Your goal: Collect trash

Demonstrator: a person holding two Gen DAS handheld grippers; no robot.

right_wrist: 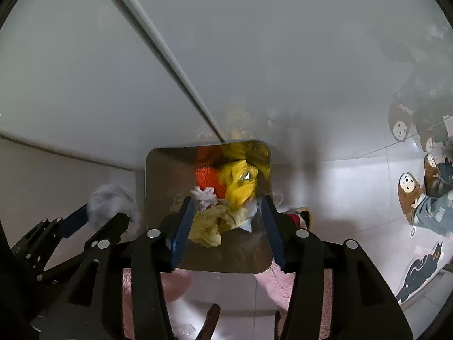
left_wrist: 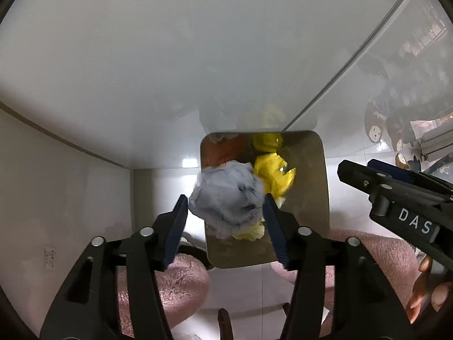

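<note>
Starting at the far left of the left wrist view: small white printed sticker [left_wrist: 49,259] on the cream wall panel, print too small to read. Next, black left gripper [left_wrist: 225,198] with blue ribbed pads, pointing steeply down, tongs spread wide. Between the tips, a crumpled grey paper wad [left_wrist: 226,195], blurred, over the near left rim of the rounded square metal bin [left_wrist: 308,184]; cannot tell whether either pad touches it. Deeper inside the bin, a crumpled yellow plastic bag [left_wrist: 273,174] and, behind it, an orange netted scrap [left_wrist: 235,144]. Under the fingers, pink fleecy fabric [left_wrist: 181,283]. Farther right, black right gripper [left_wrist: 356,167], white letters "DAS" readable on its side, with a person's hand [left_wrist: 430,291] below it.

Moving to the right wrist view, again from the left: left gripper at the bin's outer left side, grey wad blurred at its tips. At centre, right gripper tongs wide apart above the bin, gripping nothing; beneath them, pale yellow crumpled paper [right_wrist: 206,226], a white scrap [right_wrist: 205,195], the orange netting and the yellow bag. At far right, cloth printed with brown cartoon animal faces [right_wrist: 410,192] on the white tiled floor [right_wrist: 354,198].
</note>
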